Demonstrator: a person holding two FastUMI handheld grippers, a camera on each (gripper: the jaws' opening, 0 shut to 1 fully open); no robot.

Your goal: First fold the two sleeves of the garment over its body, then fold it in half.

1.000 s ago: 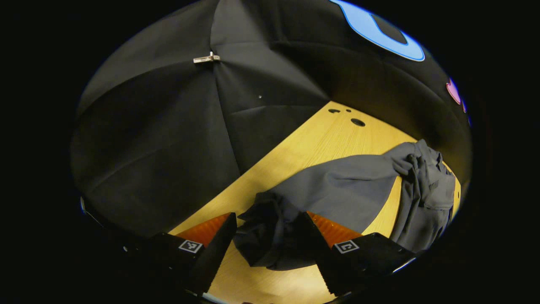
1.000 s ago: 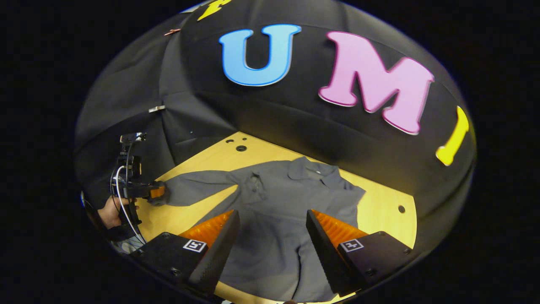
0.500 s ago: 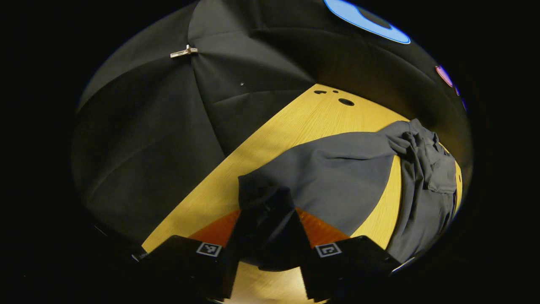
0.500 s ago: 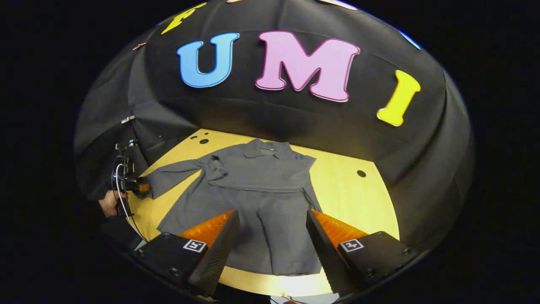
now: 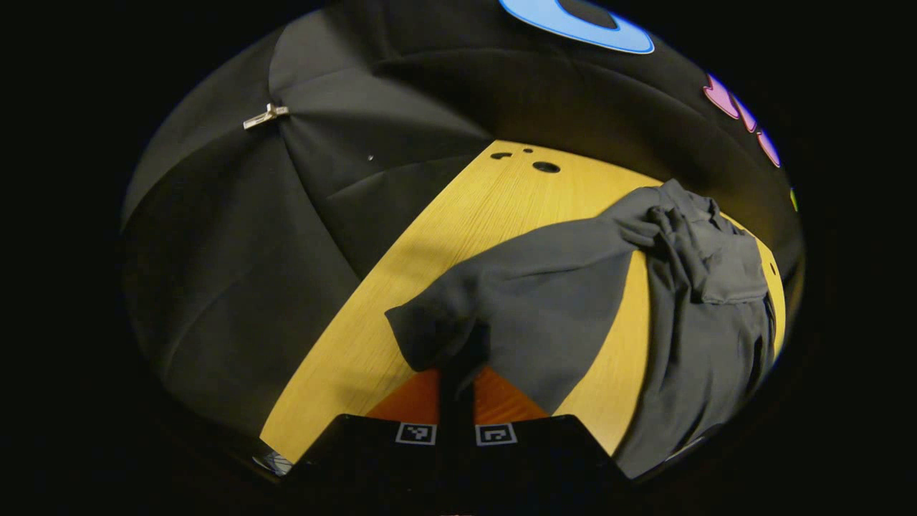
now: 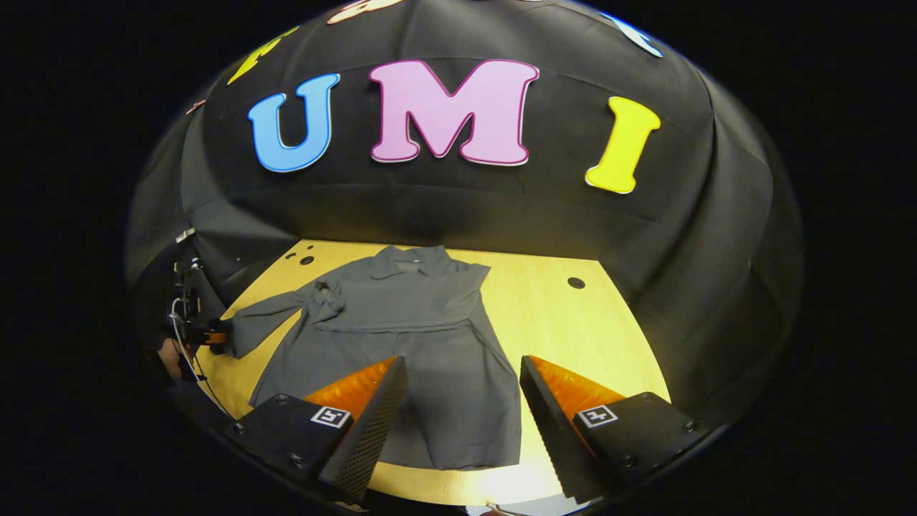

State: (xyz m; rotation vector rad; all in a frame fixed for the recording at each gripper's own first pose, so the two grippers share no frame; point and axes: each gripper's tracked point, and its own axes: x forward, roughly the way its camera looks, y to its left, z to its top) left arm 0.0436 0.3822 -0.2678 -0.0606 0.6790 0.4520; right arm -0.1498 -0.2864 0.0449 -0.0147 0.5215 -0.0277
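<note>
A grey collared garment (image 6: pixel 401 337) lies flat on the wooden table (image 6: pixel 566 322), collar toward the booth wall. One sleeve lies folded across its chest. The other sleeve (image 5: pixel 544 287) stretches out to the side. My left gripper (image 5: pixel 457 373) is shut on that sleeve's cuff, which hangs lifted off the table. In the right gripper view the left gripper (image 6: pixel 208 333) sits at the table's left edge with the cuff in it. My right gripper (image 6: pixel 458 416) is open, hovering above the garment's hem with nothing between its fingers.
Bare wood (image 5: pixel 401 301) runs along the left of the stretched sleeve. Round holes (image 5: pixel 546 167) mark the table's far corner, and another hole (image 6: pixel 576 282) lies right of the garment. A metal clip (image 5: pixel 265 116) holds the wall cloth. A hand (image 6: pixel 170 357) holds the left gripper.
My left gripper shut on the sleeve cuff and lifted it. My right gripper drew back and up from the garment, so the whole garment shows now.
</note>
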